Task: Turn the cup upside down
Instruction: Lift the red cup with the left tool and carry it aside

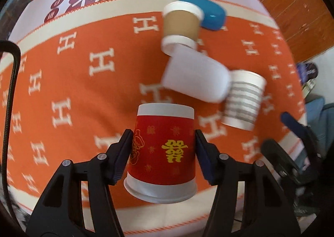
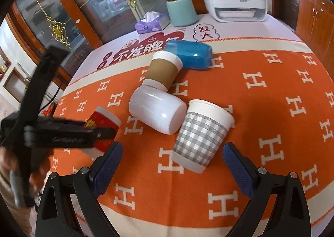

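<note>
The red paper cup (image 1: 161, 151) is pinched at mid-wall between the jaws of the left gripper (image 1: 163, 153), at the near left of the orange tablecloth (image 2: 261, 112). Its rolled rim faces the camera and its base points away; whether it rests on the cloth or is lifted cannot be told.

The cup is judged to be light, thin-walled and easily crushed, so only gentle pressure is called for. The mid-wall hold is judged sound, since the wider rim cannot slide through the pads.

The right gripper (image 2: 172, 164) is spread wide, nothing between its jaws, with the grey checked cup (image 2: 200, 134) standing upright just beyond it.

4 other cups crowd the middle: the checked cup, a white cup (image 2: 156, 109) on its side touching it, a brown sleeved cup (image 2: 162, 70) and a blue cup (image 2: 187, 55) further off.

Open cloth lies to the left of the held cup and near the table edge; the cluster is close on the far right.
</note>
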A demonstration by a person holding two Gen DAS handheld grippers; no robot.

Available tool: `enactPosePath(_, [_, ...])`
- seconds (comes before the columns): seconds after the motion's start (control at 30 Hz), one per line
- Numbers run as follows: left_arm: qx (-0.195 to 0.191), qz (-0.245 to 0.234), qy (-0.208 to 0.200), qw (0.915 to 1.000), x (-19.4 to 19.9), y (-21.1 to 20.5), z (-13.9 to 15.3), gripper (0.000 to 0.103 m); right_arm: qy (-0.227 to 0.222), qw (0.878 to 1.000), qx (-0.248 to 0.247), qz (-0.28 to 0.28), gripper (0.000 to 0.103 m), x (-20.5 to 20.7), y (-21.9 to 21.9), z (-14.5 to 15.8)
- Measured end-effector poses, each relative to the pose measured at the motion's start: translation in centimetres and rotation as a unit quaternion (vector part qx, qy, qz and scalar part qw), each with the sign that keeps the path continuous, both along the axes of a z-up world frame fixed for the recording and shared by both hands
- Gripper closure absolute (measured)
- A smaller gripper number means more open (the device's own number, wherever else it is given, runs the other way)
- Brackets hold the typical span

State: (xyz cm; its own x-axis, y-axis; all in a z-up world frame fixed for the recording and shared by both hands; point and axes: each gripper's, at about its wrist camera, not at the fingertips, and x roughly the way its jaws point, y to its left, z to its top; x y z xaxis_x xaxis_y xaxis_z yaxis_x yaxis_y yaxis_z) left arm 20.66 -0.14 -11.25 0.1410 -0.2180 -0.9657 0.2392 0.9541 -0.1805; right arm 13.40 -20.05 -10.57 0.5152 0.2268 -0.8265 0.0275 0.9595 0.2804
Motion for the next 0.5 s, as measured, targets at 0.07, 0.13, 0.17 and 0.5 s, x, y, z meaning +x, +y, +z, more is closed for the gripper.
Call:
enactPosePath(0.07, [-0.023,0.016,0.006,0.9996,-2.1,-0.5,0.2,0.047,0.0,1.0,0.001,-0.007,0.005,-1.0,-0.7,0.2])
enactPosePath(0.13, [-0.044,0.033,0.015,0.9984,-4.0,-0.9,-0.1,0.047,0.003,1.0,0.001,-0.014,0.005,-2.2,-1.4,0.3])
enactPosePath(0.17, [-0.055,0.043,0.02,0.9974,-4.9,-1.1,-0.4,0.047,0.006,1.0,0.001,-0.018,0.005,-2.8,-1.8,0.2])
enactPosePath(0.5, [-0.078,0.116,0.036,0.9896,-10.5,-1.8,-4.4,0.047,0.044,0.998,0.0,-0.038,0.005,-7.2,-4.6,-2.1])
